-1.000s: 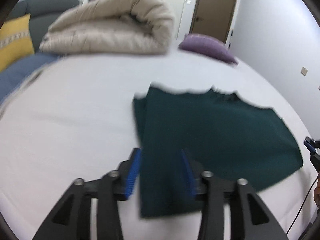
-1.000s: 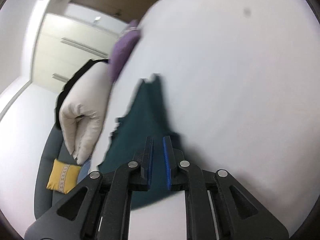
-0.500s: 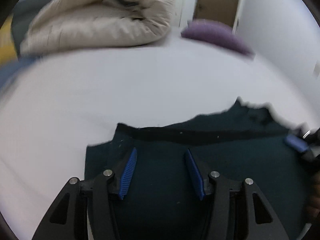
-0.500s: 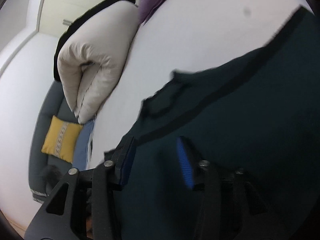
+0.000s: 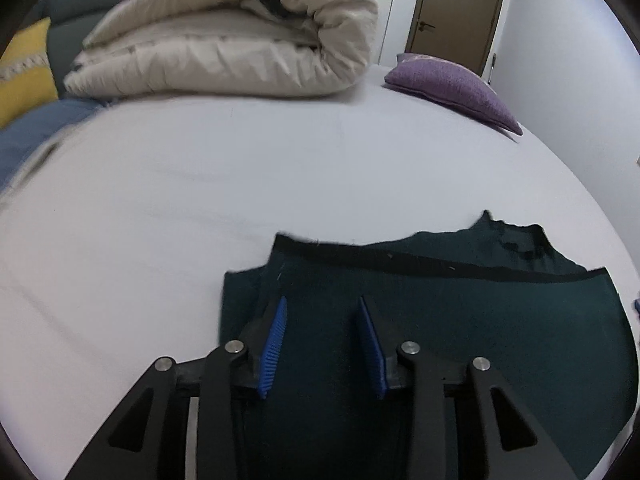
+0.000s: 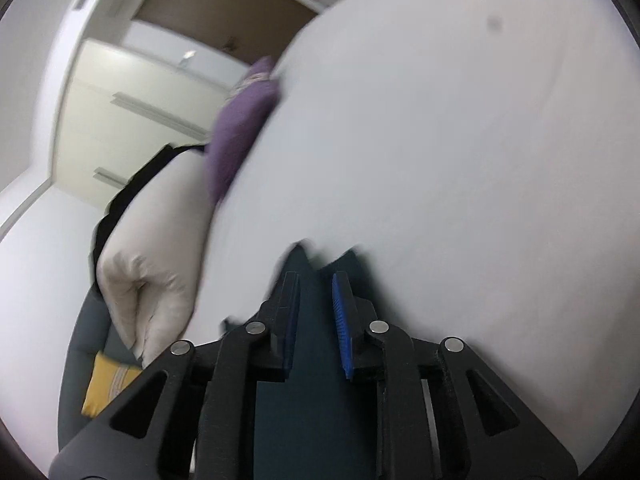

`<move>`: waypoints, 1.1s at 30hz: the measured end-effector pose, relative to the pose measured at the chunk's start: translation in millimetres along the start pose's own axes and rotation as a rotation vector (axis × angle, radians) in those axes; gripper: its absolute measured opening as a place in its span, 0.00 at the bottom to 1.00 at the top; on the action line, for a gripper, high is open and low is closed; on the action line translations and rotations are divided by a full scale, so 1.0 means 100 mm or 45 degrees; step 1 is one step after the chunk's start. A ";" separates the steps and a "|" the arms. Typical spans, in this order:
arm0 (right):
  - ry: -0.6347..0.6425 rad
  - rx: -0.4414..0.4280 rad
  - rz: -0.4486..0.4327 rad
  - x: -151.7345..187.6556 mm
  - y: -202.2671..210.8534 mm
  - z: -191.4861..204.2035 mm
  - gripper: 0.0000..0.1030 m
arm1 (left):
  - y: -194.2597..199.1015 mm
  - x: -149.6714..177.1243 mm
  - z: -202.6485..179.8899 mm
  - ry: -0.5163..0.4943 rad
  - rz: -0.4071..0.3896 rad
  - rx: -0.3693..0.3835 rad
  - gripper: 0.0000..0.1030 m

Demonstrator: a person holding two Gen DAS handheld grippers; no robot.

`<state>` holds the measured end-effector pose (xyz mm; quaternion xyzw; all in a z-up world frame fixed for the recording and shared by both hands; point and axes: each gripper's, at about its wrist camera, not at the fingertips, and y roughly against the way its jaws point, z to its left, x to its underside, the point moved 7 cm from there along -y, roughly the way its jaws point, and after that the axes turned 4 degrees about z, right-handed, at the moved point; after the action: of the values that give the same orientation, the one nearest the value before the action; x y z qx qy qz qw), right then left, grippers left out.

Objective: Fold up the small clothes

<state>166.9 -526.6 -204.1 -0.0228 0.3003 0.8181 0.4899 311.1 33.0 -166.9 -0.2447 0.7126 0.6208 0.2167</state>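
A dark green garment lies flat on the white bed, with a black band running across its far edge. My left gripper hovers over the garment's left part. Its jaws are open and its blue pads are well apart, clear of the cloth. In the right wrist view my right gripper sits low over the garment, at its edge. Those jaws stand a narrow gap apart, green cloth shows in the gap, and both pad faces are bare. The view is blurred.
A rolled cream duvet lies at the far side of the bed, with a purple cushion to its right. A yellow cushion rests on a grey sofa at the left. A brown door stands behind.
My left gripper has moved forward over the garment, which now lies under its fingers. The right gripper swung from over the cloth to its edge, and its jaws are narrower than half a second ago.
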 end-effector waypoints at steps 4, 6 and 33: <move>0.192 -0.098 0.108 0.52 -0.03 0.52 0.56 | 0.41 0.15 -0.40 -0.072 -0.109 0.061 0.67; 0.212 -0.041 0.165 0.69 -0.19 0.43 0.55 | 0.34 0.29 -0.60 -0.142 -0.066 0.080 0.75; 0.014 0.027 0.342 0.62 0.05 -0.10 0.62 | 0.36 0.58 -1.05 -0.155 0.067 0.228 0.70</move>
<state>128.3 -484.5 -231.1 0.0183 0.3117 0.8730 0.3746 243.0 -71.5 -160.5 -0.1672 0.7569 0.5739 0.2642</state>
